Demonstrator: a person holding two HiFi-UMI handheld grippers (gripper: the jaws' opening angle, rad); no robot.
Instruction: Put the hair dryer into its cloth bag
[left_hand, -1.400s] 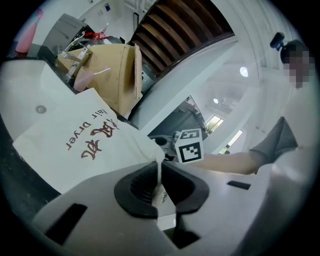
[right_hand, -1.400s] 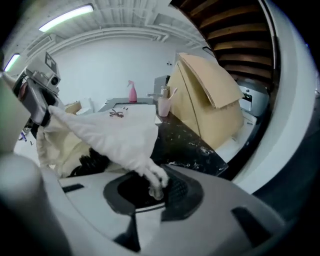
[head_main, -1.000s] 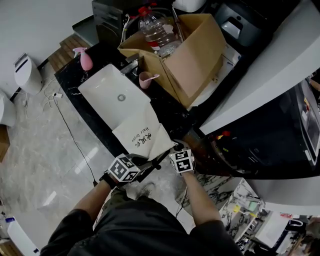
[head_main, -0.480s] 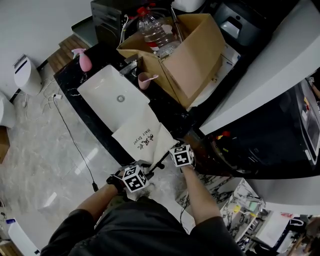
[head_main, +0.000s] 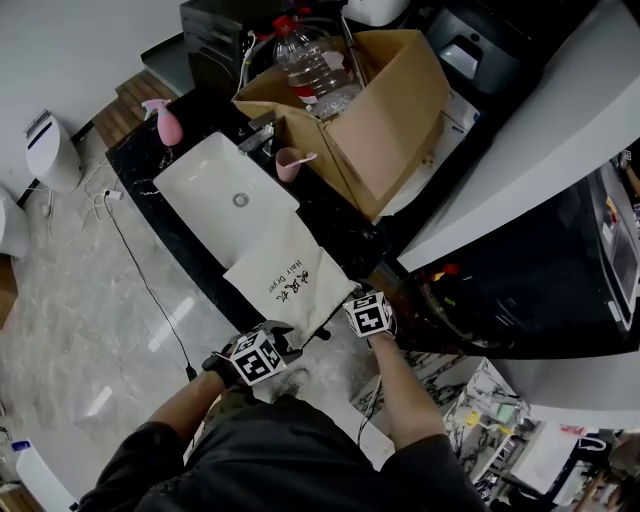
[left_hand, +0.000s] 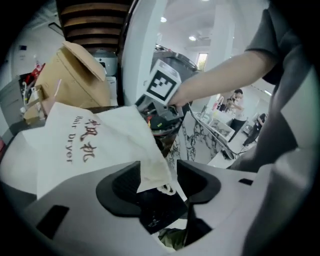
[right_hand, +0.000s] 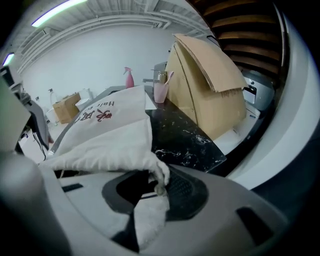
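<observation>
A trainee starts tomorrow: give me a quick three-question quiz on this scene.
1. True or false: the cloth bag hangs from a wall hook.
2. The pink cup stands: A) between sink and cardboard box; B) on the floor; C) inside the sink.
3. What lies between the left claw's jaws?
Key: 1 false, it lies on the counter; 2 A; 3 a corner of the cloth bag; those jaws have just been opening.

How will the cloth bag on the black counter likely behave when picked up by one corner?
Probably floppy: the cloth bag bunches into soft folds at its near corner. Likely light for its size, since the fabric looks thin. It may slide easily, as the counter looks glossy.
</observation>
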